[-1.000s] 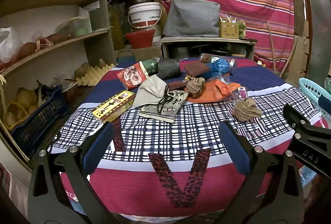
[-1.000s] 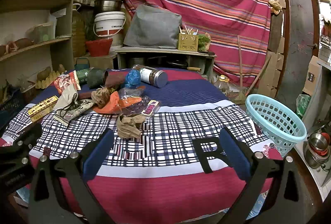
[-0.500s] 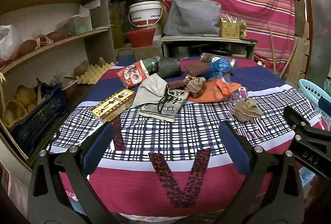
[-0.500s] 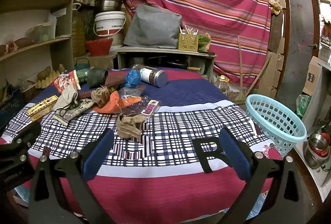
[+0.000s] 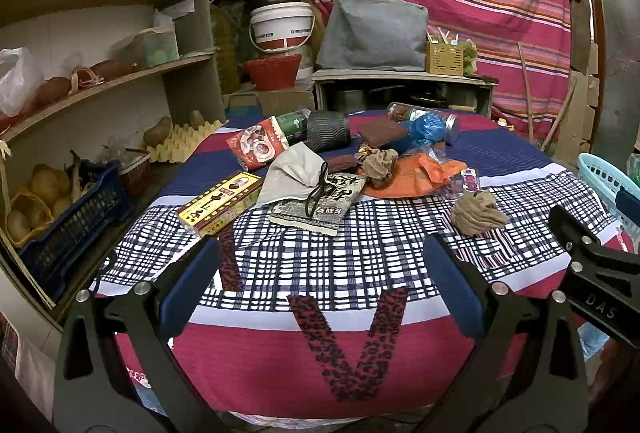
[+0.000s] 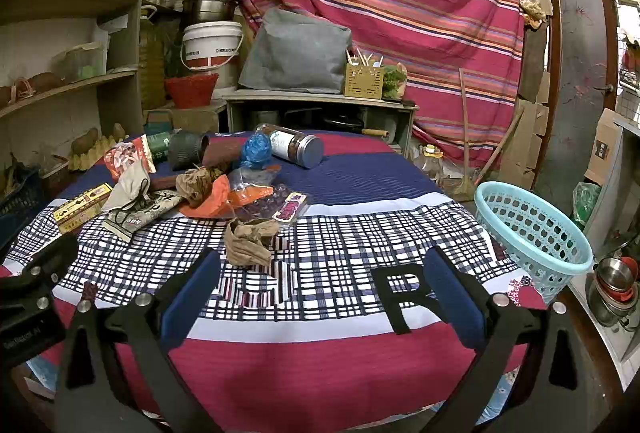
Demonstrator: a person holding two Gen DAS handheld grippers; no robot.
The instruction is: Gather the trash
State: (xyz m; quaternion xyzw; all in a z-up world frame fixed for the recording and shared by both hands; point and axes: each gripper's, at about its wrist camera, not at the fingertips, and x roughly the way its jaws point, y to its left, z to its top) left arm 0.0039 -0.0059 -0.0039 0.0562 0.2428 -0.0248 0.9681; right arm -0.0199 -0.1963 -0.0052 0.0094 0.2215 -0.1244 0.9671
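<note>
Sensibly, both the left hand-held gripper (image 5: 320,281) and right hand-held gripper (image 6: 320,281) are hovering released; the crumpled brown paper (image 6: 248,239) is lying nearest, suiting a gentle pinch before the basket (image 6: 532,229).

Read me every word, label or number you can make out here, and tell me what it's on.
"DAS": on the black right gripper, seen from the left wrist.
"R": large black letter on the checked tablecloth.
Yellow flat box, red snack packet, grey printed pouch, white plastic bucket: print too blurred to read.

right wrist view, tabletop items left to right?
yellow box → grey cloth pouch → orange wrapper → crumpled brown paper → jar lying on its side → blue basket at the table's right edge.
</note>
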